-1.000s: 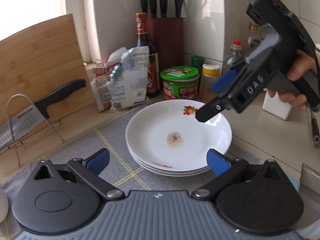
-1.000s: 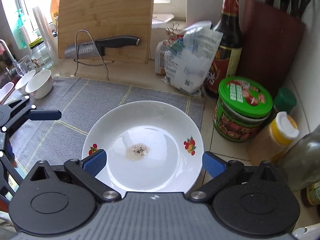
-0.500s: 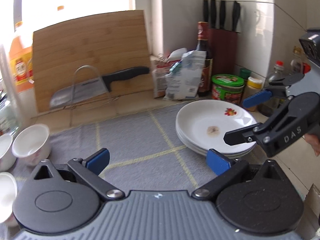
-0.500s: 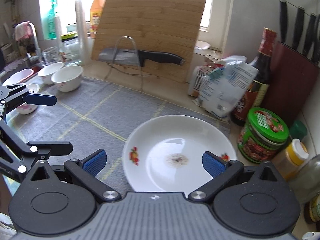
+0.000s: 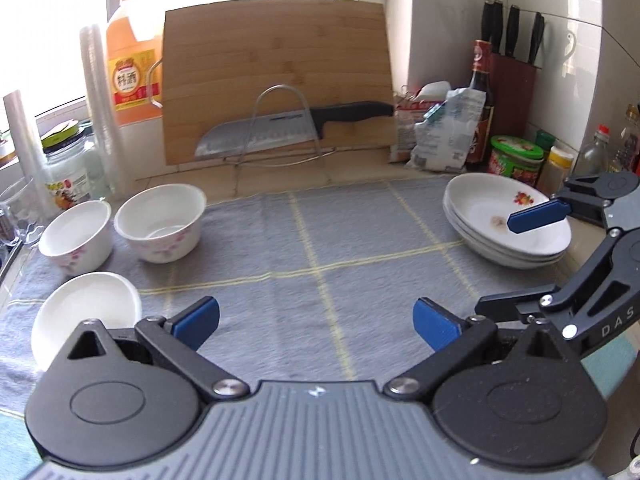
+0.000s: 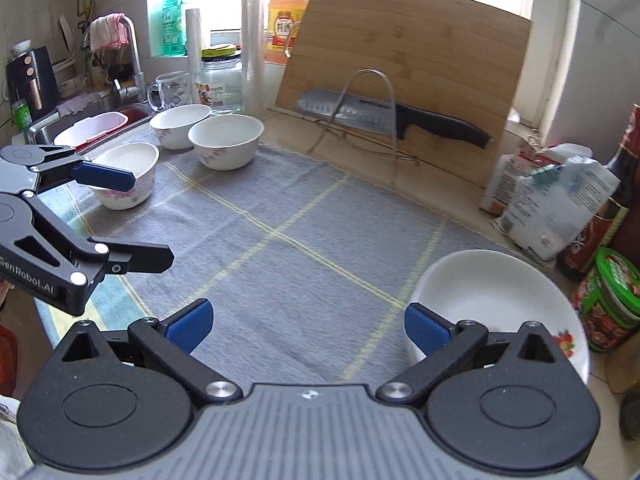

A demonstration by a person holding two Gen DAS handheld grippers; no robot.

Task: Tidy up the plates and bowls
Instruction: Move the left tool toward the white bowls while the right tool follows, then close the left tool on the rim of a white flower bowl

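A stack of white flower-printed plates (image 5: 504,224) rests at the right end of the grey mat (image 5: 320,240); the top plate has a brown smear. Three white bowls (image 5: 160,222) (image 5: 76,236) (image 5: 86,312) stand at the mat's left end. My left gripper (image 5: 316,324) hovers open and empty over the mat's middle. My right gripper (image 5: 516,264) is open beside the plates. In the right wrist view the plates (image 6: 492,296) lie just past my right gripper (image 6: 307,327), the bowls (image 6: 226,140) (image 6: 124,178) (image 6: 180,120) are far left, and the left gripper (image 6: 136,216) sits open near them.
A bamboo cutting board (image 5: 276,76) leans on the wall behind a wire rack holding a cleaver (image 5: 288,130). Bags, a sauce bottle (image 5: 480,104), a green-lidded jar (image 5: 516,158) and a knife block (image 5: 514,92) crowd the back right. A glass jar, cup stacks and the sink (image 6: 92,132) are left.
Both grippers have drawn back from the plate stack and turned left. The plates now lie at the right of each view and the bowls have come into sight. Both grippers stayed open.
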